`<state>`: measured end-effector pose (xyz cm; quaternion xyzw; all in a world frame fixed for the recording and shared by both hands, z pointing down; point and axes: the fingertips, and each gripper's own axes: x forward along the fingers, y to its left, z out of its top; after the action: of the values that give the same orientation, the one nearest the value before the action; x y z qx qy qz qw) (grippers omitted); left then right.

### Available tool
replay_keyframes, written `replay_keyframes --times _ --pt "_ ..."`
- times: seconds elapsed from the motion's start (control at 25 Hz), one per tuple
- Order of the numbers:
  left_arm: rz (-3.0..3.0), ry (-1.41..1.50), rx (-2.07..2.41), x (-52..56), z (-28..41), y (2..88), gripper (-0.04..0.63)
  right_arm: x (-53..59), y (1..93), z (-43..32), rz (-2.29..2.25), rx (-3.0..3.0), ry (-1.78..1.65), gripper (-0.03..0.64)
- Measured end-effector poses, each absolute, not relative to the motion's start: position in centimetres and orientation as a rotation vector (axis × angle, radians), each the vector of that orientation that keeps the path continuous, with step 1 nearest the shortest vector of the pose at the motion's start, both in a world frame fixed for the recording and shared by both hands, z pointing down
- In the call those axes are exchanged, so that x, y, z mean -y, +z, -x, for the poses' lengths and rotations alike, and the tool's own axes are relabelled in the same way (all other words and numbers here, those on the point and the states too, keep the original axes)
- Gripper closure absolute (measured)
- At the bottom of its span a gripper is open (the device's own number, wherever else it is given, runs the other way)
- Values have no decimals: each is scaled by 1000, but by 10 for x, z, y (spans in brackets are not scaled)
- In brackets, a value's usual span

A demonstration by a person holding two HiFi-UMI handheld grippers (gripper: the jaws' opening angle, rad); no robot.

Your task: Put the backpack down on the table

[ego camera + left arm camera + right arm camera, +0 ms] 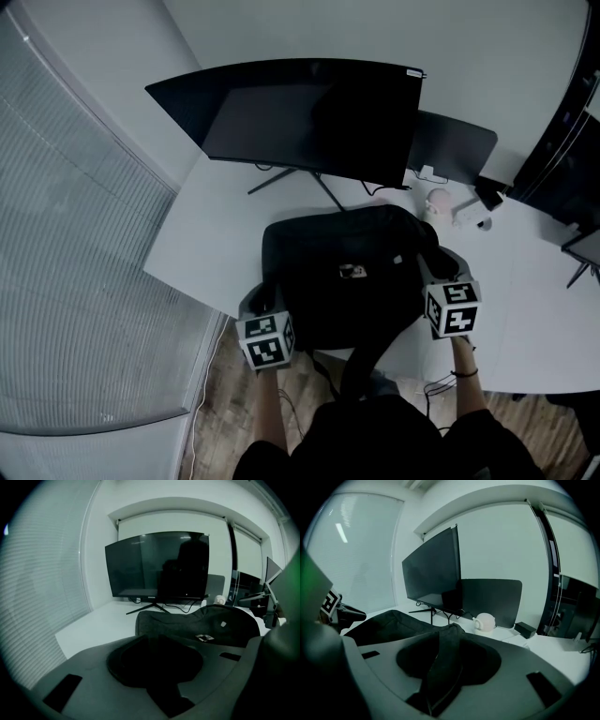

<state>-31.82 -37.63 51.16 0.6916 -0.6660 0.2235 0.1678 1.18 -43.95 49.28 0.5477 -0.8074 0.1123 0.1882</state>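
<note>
L gripper (157,662) is clamped on dark fabric at the near-left corner of the backpack (347,272). R gripper (445,660) is clamped on a fold of its strap at the near-right side.

Position: the pack sits at the near edge of the tabletop (202,239), in front of the curved monitor (309,117). One loose strap (361,361) hangs off that edge toward you. Whether the full wt rests on the tabletop can't be read.

Fault risks from here:
1. Slide-off. The pack's near side appears to sit at or over the near edge. If you release there, the hanging strap and any overhang may pull it down to the floor.
2. Grip slip. Both holds are on soft fabric only, so a jerk may strip it from the pads, esp. on the R side.
3. Collision. If you push too far back, the pack meets the monitor stand (291,180) and its cables. The white teapot (437,202) stands just beyond the pack's far-right corner, so keep the R side clear of it.
</note>
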Motion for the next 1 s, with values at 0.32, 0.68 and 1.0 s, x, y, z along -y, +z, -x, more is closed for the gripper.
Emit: replay_keyframes --times 0.32,0.68,1.0 --pt "-2048 548 1870 355 304 489 574 417 471 -7 -1534 2371 307 581" --pt "-2161 409 1833 331 288 462 578 394 440 -6 -1543 2546 340 600" --pt "-2223 305 1872 316 287 434 579 375 406 -7 -1570 2702 311 603"
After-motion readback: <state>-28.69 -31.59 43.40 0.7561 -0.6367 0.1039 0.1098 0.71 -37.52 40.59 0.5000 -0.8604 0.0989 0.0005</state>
